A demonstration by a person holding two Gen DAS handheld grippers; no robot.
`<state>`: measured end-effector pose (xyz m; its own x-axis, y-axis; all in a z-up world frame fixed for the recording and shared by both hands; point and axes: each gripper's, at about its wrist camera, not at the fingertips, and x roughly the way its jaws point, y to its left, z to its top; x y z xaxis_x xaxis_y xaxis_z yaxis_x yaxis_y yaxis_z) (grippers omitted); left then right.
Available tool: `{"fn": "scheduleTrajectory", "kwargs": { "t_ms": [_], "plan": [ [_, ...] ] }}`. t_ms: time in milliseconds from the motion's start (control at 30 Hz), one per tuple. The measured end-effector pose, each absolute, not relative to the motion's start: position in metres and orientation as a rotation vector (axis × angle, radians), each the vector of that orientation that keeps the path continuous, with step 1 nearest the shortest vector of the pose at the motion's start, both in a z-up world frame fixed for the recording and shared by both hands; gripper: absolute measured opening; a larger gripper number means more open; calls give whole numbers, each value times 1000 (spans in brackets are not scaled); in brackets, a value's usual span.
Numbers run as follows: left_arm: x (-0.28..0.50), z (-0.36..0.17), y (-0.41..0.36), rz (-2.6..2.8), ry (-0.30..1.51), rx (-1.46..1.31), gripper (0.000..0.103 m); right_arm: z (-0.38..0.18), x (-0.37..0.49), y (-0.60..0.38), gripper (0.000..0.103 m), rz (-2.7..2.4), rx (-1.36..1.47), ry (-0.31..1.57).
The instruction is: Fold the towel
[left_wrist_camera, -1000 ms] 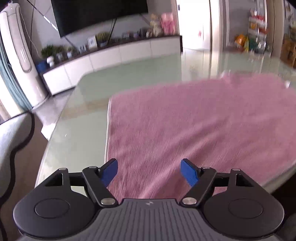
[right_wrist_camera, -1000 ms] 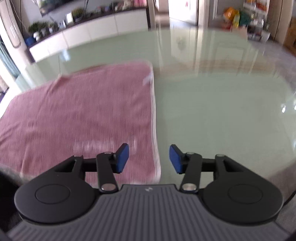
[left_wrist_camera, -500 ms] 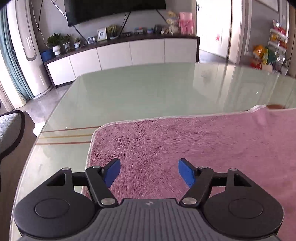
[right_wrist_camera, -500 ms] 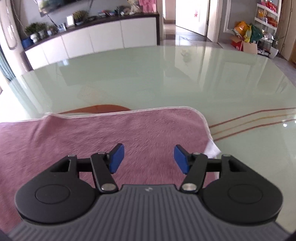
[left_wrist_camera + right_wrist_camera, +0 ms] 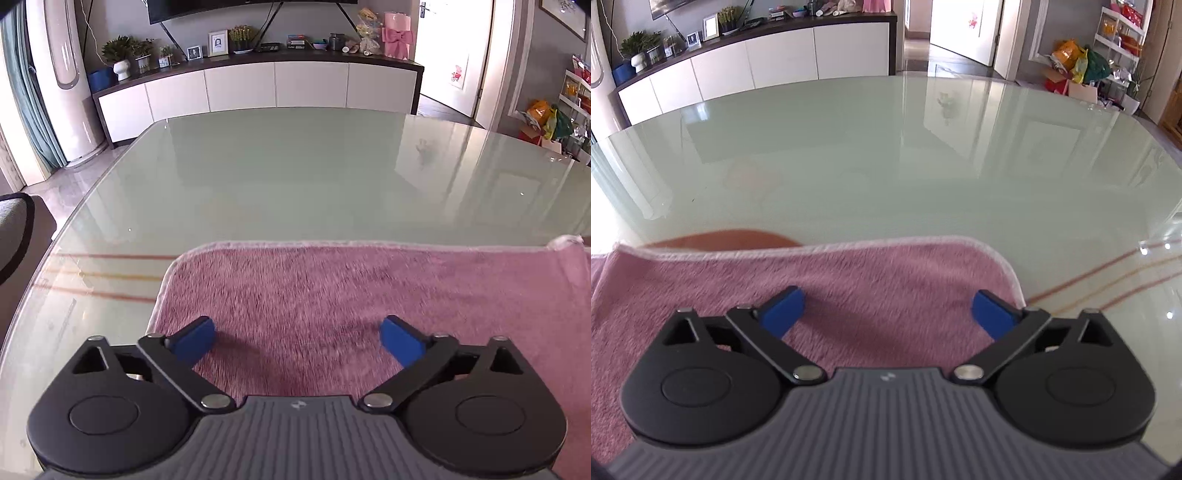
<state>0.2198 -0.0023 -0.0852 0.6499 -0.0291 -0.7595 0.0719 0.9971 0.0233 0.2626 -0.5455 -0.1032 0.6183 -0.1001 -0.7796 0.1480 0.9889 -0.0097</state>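
Note:
A pink towel (image 5: 332, 295) lies flat on a pale green glass table (image 5: 295, 173). In the left wrist view its far left corner shows, rounded and white-hemmed. My left gripper (image 5: 297, 339) hovers just above the towel near that corner, its jaws opening wide, nothing between the blue pads. In the right wrist view the towel (image 5: 831, 273) ends at its far right corner. My right gripper (image 5: 888, 310) hangs over it there, jaws likewise opening wide and empty. A small raised fold sits on the towel's far edge (image 5: 620, 247).
The glass table (image 5: 923, 155) stretches far beyond the towel. A white sideboard (image 5: 277, 85) with plants and frames stands along the back wall. A grey chair (image 5: 14, 229) is at the table's left. Bags and shelves (image 5: 1082, 62) stand at the far right.
Both grippers moved forward over the towel to its far edge and came lower. Both jaws spread wider than half a second ago.

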Motion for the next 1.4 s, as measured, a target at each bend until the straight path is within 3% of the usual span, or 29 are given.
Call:
{"fn": "scheduleTrajectory", "kwargs": {
  "t_ms": [200, 267, 300, 333, 367, 567, 633, 833, 933, 1033, 1200, 1233, 1400],
  "plan": [
    [240, -82, -5, -46, 860, 53, 103, -103, 277, -553, 99, -172, 74, 887],
    [241, -78, -4, -47, 869, 52, 97, -98, 272, -556, 72, -163, 105, 858],
    [239, -72, -3, -45, 871, 41, 83, -94, 268, -558, 70, -150, 133, 839],
    [236, -67, -1, -40, 863, 27, 76, -90, 261, -561, 69, -128, 173, 814],
    [232, -63, 0, -45, 847, 11, 77, -87, 253, -561, 67, -99, 205, 789],
    [212, -56, -32, -201, 769, -88, 81, -84, 232, -508, 67, 129, 240, 726],
    [209, -59, -53, -244, 752, -68, 88, -81, 230, -471, 68, 199, 202, 691],
    [211, -83, -92, -197, 767, 64, 91, -95, 240, -398, 69, 199, 66, 728],
    [204, -88, -82, -192, 747, 95, 99, -102, 233, -401, 72, 171, -13, 705],
    [200, -89, -67, -168, 733, 84, 102, -105, 227, -421, 82, 110, -38, 693],
    [197, -88, -49, -150, 720, 80, 103, -108, 214, -464, 84, 19, -23, 684],
    [198, -88, -46, -148, 721, 81, 103, -109, 211, -470, 93, 9, -23, 682],
    [209, -88, -34, -123, 728, 75, 103, -113, 203, -494, 93, -50, -24, 674]
  ]
}}
